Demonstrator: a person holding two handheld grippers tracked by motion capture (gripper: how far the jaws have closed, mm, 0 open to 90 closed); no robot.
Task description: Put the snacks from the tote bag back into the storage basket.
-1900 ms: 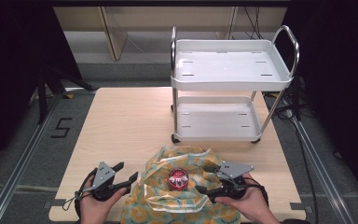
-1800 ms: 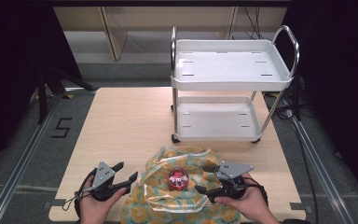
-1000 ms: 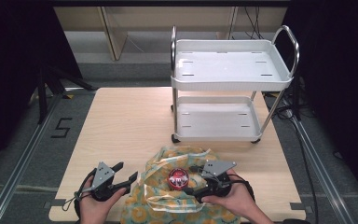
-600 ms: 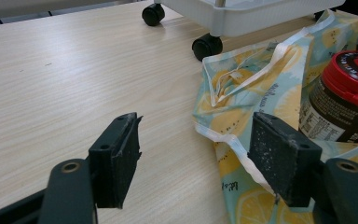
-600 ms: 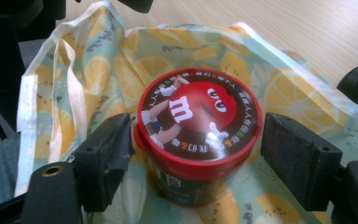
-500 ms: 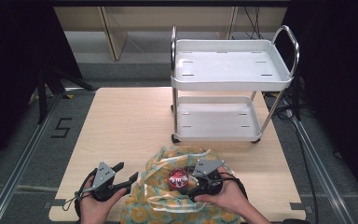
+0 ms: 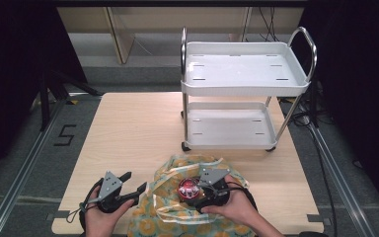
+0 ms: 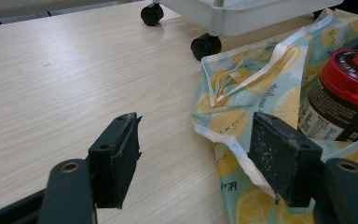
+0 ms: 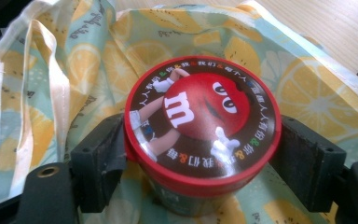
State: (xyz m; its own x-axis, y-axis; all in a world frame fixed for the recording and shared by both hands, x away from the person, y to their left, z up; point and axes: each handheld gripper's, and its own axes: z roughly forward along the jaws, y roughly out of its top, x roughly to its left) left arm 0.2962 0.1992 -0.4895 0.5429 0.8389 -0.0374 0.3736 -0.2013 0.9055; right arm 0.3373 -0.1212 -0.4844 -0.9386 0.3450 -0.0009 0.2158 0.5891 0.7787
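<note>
Right gripper (image 7: 193, 191): jaws closing on either side of the jar (image 9: 203, 123), pads touching its red lid rim.
Jar: standing upright on the lemon-print bag (image 7: 177, 217), near bench (image 7: 138, 133) front edge.
Left gripper (image 8: 200, 154): jaws gaping wide, holding nothing, just beside the bag's edge.

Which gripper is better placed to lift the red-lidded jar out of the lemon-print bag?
Right. The right gripper has its jaws on either side of the jar, touching the lid. The left gripper is open beside the bag, holding nothing.
</note>
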